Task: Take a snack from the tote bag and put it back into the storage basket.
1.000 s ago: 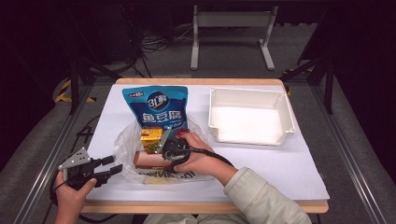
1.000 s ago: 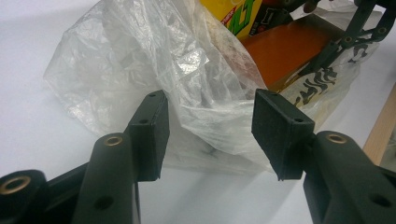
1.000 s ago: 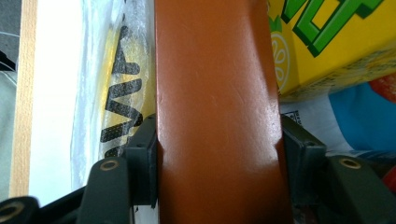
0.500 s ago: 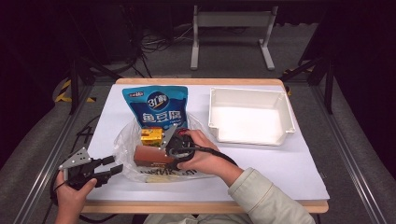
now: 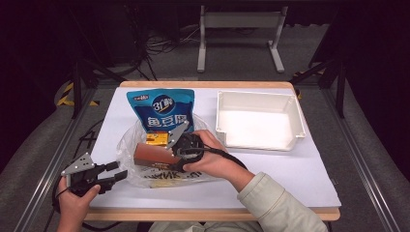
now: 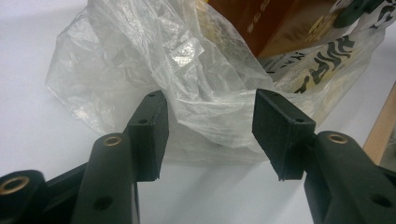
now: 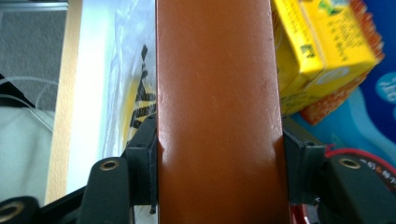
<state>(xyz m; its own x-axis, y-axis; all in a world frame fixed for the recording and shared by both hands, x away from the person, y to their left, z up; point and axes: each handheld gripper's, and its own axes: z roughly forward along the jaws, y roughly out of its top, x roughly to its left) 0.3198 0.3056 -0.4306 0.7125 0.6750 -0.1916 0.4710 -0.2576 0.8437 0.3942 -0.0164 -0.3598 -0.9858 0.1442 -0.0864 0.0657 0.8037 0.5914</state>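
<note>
While right tool (image 5: 170, 155) clamps brown box (image 5: 155, 155), left tool (image 5: 116, 176) gapes beside bag (image 5: 129, 145).

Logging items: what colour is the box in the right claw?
Reddish-brown box; the right gripper view shows it best.

Grey floor (image 5: 338, 63) all round, dark toward the upper corners. White-topped table (image 5: 290, 169) with wooden edge at centre frame. Pale metal stand (image 5: 240, 34) at top centre; tangled cables (image 5: 164, 46) upper left.
</note>
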